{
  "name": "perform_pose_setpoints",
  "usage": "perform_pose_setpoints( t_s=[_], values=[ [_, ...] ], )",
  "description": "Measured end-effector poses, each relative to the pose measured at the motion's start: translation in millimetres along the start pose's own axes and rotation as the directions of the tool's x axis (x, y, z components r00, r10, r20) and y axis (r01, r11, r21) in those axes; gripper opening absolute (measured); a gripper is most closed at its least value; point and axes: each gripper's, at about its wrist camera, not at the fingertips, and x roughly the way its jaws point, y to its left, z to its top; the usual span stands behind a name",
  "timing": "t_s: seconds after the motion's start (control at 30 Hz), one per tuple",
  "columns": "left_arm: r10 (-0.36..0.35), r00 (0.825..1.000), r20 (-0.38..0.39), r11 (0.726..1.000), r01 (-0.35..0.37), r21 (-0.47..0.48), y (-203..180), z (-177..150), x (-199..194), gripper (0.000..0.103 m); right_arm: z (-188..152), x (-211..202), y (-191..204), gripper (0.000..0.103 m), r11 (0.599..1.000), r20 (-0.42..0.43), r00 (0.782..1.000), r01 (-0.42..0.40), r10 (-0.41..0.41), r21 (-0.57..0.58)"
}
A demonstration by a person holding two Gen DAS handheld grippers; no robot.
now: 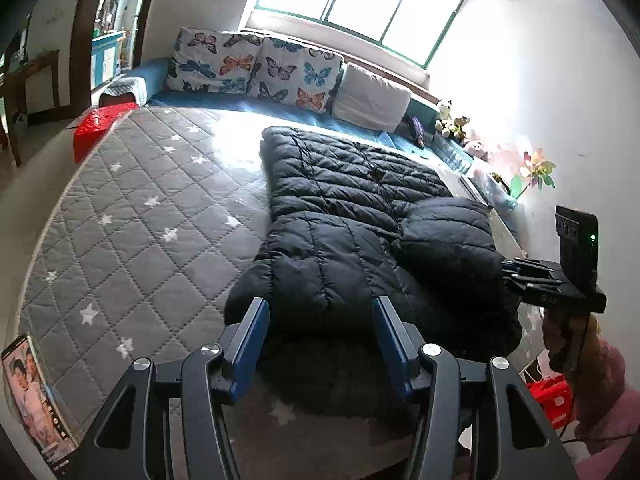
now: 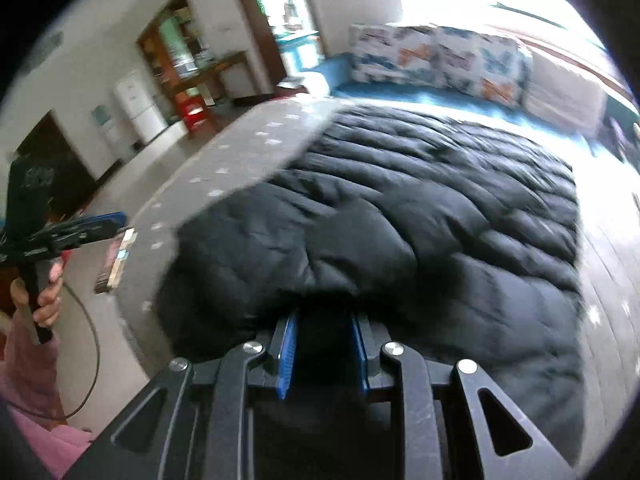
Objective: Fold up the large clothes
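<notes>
The right tool (image 2: 323,354) is pinching the puffy black jacket (image 2: 400,216) while the left tool (image 1: 320,344) is hovering open and empty, so the slippery bulk is likely slipping free mid-fold.

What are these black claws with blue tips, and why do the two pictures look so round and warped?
No robot here: a person holds a two-finger grabber in each hand, each carrying a wide-angle camera that looks along its fingers, hence the bulging view. One picture comes from the left gripper, whose fingers stand apart and hold nothing above the near end of a black puffer jacket. The jacket lies on a grey star-patterned mattress, with butterfly cushions behind. The other picture comes from the right gripper, pushed against the jacket's bulge; whether it pinches fabric is unclear. A phone lies at the mattress edge.
</notes>
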Motion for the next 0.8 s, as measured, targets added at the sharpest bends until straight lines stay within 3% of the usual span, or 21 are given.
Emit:
perform_pose_setpoints(
  t_s=[0.2, 0.47, 0.57, 0.63, 0.8],
  values=[
    [-0.050, 0.998, 0.036, 0.999, 0.050, 0.004, -3, -9, -20, 0.066, 9, 14, 49, 0.027, 0.977, 0.018, 0.996, 0.089, -0.087, -0.192],
    [-0.136, 0.989, -0.052, 0.991, 0.136, -0.006, -25, -10, 15, 0.066, -2, -12, 27, 0.027, 0.988, 0.045, 0.996, 0.085, -0.080, -0.127],
    [-0.145, 0.987, -0.073, 0.989, 0.145, -0.007, -32, -12, 32, 0.066, -10, -27, 14, 0.027, 0.987, 0.058, 0.991, 0.123, -0.117, -0.101],
    [-0.113, 0.989, -0.096, 0.993, 0.110, -0.034, -31, -13, 44, 0.066, -16, -36, 1, 0.027, 0.986, 0.054, 0.988, 0.150, -0.147, -0.078],
    [-0.154, 0.984, -0.094, 0.976, 0.136, -0.168, -14, -14, 57, 0.066, -35, -53, -40, 0.027, 0.965, 0.029, 0.965, 0.260, -0.260, -0.015]
  ],
)
